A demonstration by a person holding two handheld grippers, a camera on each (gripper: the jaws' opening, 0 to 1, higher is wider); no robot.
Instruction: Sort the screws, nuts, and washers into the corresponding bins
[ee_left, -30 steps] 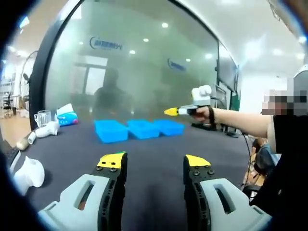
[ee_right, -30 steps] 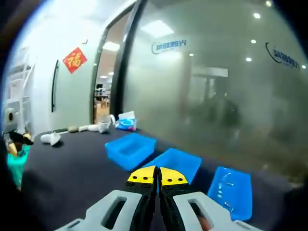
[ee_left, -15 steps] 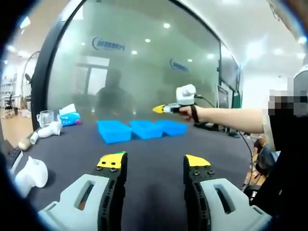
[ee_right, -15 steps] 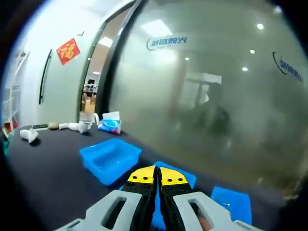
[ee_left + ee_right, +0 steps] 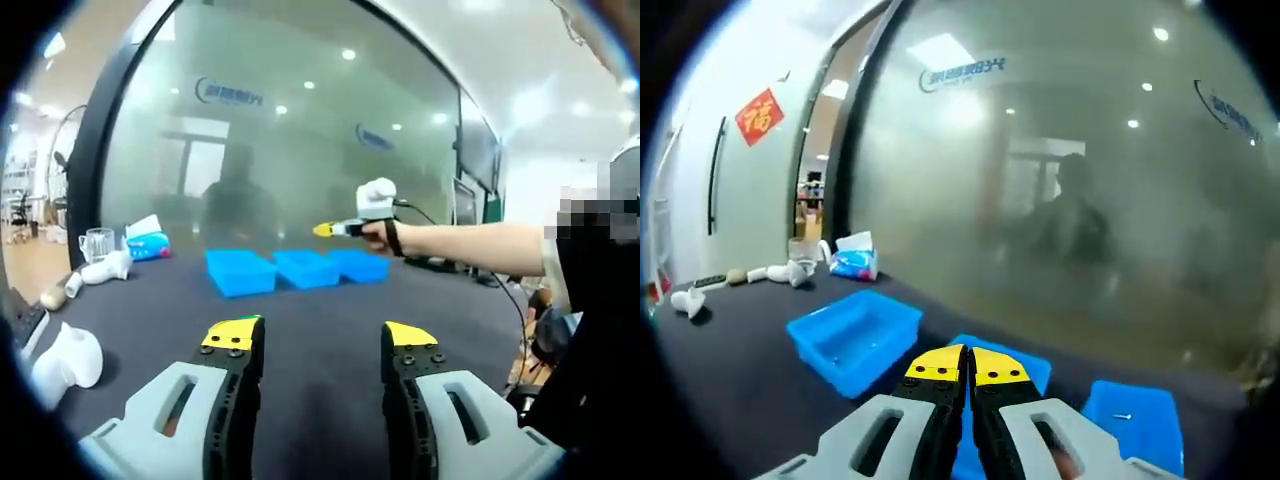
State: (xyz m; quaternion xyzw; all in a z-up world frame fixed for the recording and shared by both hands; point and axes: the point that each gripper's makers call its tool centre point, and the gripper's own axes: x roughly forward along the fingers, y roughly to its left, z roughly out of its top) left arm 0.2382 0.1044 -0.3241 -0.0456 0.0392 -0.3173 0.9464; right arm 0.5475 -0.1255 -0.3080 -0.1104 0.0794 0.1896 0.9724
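**Right hand-held gripper over the bins, left one waiting apart**

While the left hand-held gripper hangs low above the dark worktop, its yellow-tipped jaws stand well apart with nothing between them. Across the worktop, three blue bins sit in a row, touching or nearly so, in front of a frosted glass wall. A person's bare arm reaches in from the right, holding the right hand-held gripper in the air above the bins, its yellow tip pointing left. Off to the left lie a white object, a glass mug and a tissue pack.

From the right gripper view, the right hand-held gripper has its jaws pressed together; whether anything tiny is pinched between them I cannot tell. It hovers over the middle bin. The left bin looks bare apart from a speck or two. The right bin has one small pale piece of hardware lying in it, too small to tell what kind. A red sign hangs on the far wall.
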